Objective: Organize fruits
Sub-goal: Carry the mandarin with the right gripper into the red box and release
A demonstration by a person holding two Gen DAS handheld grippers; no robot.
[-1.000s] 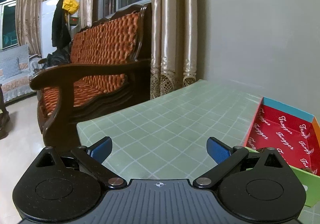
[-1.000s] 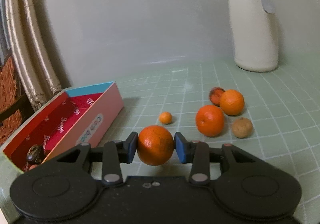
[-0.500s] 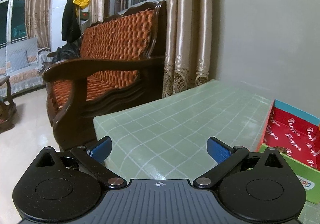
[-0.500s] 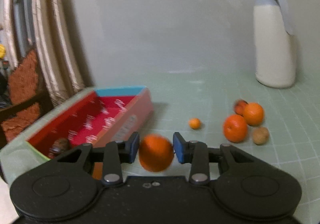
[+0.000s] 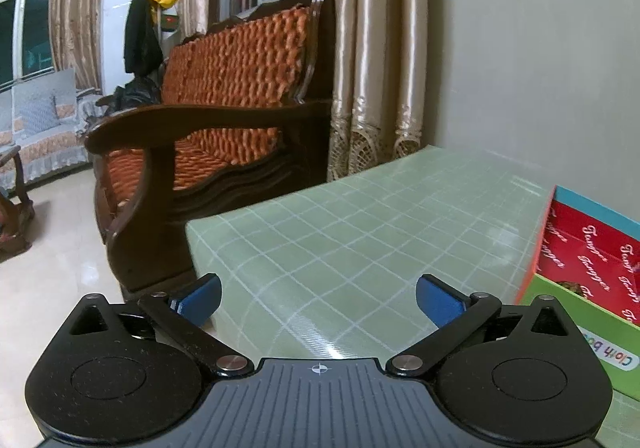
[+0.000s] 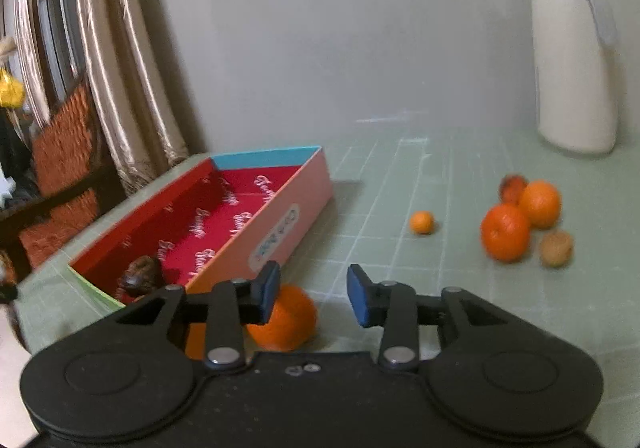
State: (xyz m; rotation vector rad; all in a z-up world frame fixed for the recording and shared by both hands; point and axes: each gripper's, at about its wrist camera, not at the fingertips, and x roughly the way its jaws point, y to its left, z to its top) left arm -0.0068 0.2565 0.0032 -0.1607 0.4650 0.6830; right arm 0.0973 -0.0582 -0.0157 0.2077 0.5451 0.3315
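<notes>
Orange, round and firm-looking, a fruit lies on the green-checked desk just below the right hand-held gripper, whose blue pads are spread with nothing between them; the fruit sits under the left pad, outside the red-lined box and close against its near wall (whether touching, the blur hides). Ahead and to the right of that gripper wait two more oranges, a small kumquat-sized one, a brownish nut-like fruit and a reddish one partly hidden behind. A dark fruit already rests in the box's near end. The left hand-held gripper hangs over bare desk, its jaws also wide apart and empty, the box off to its right. Judged by its look, the orange is light, rigid enough for a firm pinch, yet smooth-skinned and apt to roll; the surest hold is across its widest middle, pads level on opposite sides.
</notes>
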